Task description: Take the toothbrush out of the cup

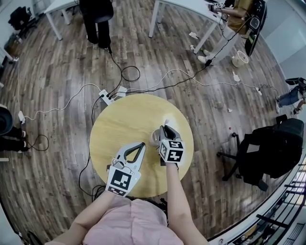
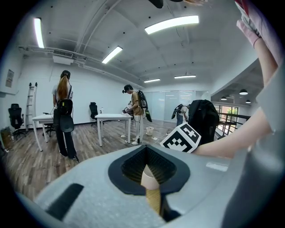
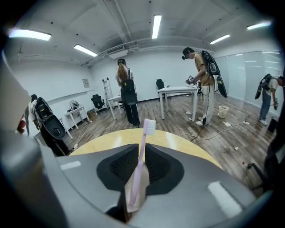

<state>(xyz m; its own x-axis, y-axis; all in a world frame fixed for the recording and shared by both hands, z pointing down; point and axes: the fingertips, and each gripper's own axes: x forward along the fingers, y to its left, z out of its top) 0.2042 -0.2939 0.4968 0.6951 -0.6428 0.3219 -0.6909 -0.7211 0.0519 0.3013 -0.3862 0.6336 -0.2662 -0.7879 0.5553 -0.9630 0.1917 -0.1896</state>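
Note:
A pale paper cup [image 1: 154, 138] stands right of centre on the round yellow table [image 1: 119, 124]. In it a lilac toothbrush [image 3: 148, 127] with white bristles stands upright. My right gripper [image 1: 166, 128] reaches over the cup, its pads shut on the brush handle just above the cup [image 3: 143, 186]. The left gripper [image 1: 142, 144] sits to the cup's left, tips together and holding nothing. In the left gripper view the cup [image 2: 149, 176] shows through the gap behind the meeting tips of that gripper [image 2: 145, 149], with the right gripper's marker cube [image 2: 181, 137] beyond.
A power strip [image 1: 106, 95] and cables lie on the wooden floor behind the table. A black office chair [image 1: 267, 153] stands to the right. White tables [image 1: 191, 7] and standing people [image 1: 97, 19] are farther back.

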